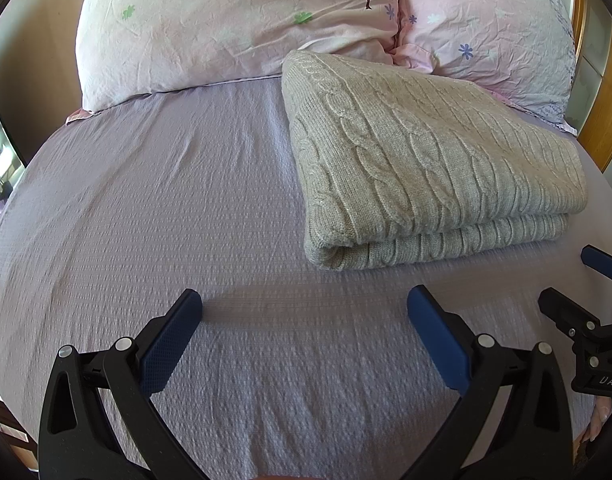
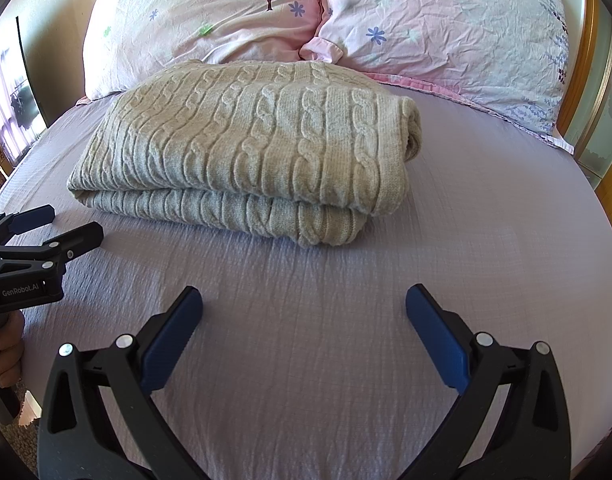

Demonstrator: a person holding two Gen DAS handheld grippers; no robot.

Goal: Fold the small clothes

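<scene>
A beige cable-knit sweater (image 1: 430,160) lies folded in a thick rectangle on the lilac bedsheet (image 1: 165,208), near the pillows. It also shows in the right wrist view (image 2: 245,148), with its folded edges facing me. My left gripper (image 1: 304,308) is open and empty, above the sheet in front of the sweater and to its left. My right gripper (image 2: 304,306) is open and empty, above the sheet in front of the sweater. Each gripper shows at the edge of the other's view: the right gripper (image 1: 570,284), the left gripper (image 2: 61,226).
Two pink flowered pillows (image 1: 233,24) (image 2: 446,24) lie at the head of the bed behind the sweater. A wooden bed frame (image 2: 582,60) runs along the right. The bedsheet (image 2: 486,220) stretches around the sweater.
</scene>
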